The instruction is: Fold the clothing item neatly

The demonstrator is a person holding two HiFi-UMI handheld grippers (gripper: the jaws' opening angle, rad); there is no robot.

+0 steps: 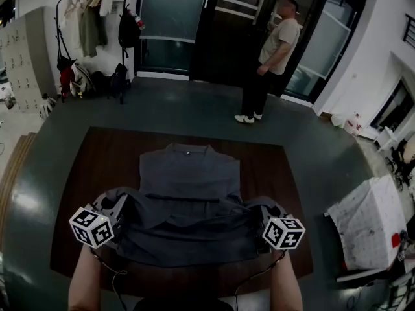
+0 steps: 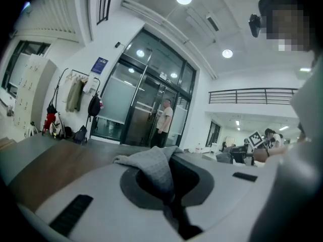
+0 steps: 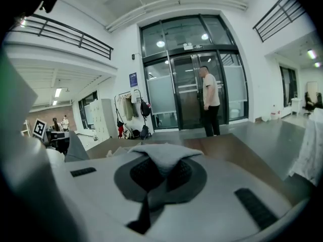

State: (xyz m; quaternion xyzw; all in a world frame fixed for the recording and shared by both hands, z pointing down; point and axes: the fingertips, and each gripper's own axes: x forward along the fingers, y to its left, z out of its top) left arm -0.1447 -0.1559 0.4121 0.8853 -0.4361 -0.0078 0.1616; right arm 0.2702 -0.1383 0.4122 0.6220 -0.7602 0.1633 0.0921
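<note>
Shirt first: the grey shirt [image 1: 188, 186] lies on the dark wooden table [image 1: 110, 154], with its collar at the far side and its near part raised in a loose, sagging fold between our two grippers. The left gripper [image 1: 120, 206] is closed tight on a tuft of the grey cloth, which spills out over its jaws in the left gripper view. The right gripper [image 1: 257, 214] is likewise clamped on a pinch of cloth at the shirt's other side. Whether each has a hem corner or a sleeve edge, we cannot tell.

We judge the main risk to be a crooked fold. If one hand runs ahead of the other, the lifted edge will land askew to the collar. The slack cloth between the grippers could also bunch and crease under the top layer. Each grip takes only a small bite, so a tug could pull the cloth free and drop that side.

We count one shirt, two grippers and one table. Beyond the table, one person [image 1: 275, 50] stands by the glass doors [image 1: 175, 18], and one clothes rack [image 1: 91, 11] stands at the far left.
</note>
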